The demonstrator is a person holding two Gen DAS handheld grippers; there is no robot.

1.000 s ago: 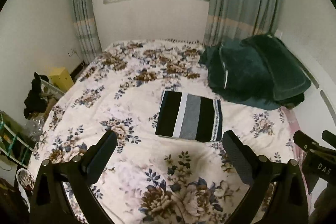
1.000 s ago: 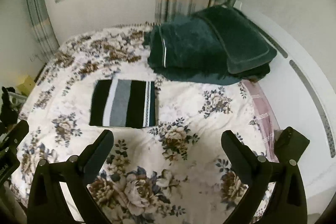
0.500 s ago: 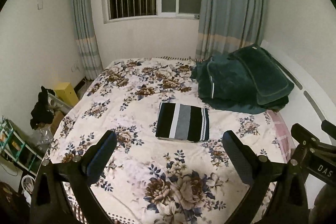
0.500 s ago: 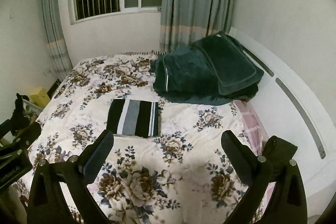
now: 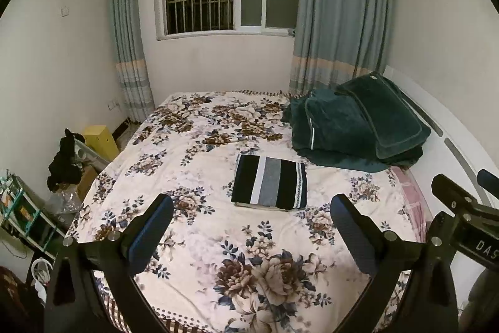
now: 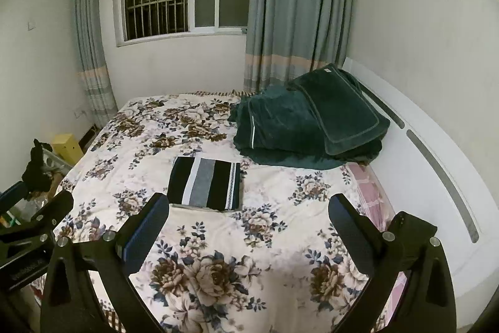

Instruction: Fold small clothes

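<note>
My left gripper [image 5: 251, 223] and right gripper [image 6: 249, 222] hang spread wide and empty above the floral bedspread [image 5: 199, 242]. Beyond them the folded striped garment [image 5: 269, 187] lies flat mid-bed, dark green blankets [image 6: 312, 127] behind it.

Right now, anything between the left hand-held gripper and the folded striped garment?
Nothing: only bare floral bedspread between left hand-held gripper and folded striped garment, left wrist view.

Left gripper [image 5: 251, 231] and right gripper [image 6: 248, 230] are showing black frames, blue-edged finger pads [image 5: 149, 234], silver screws; white lettering at lower right.
</note>
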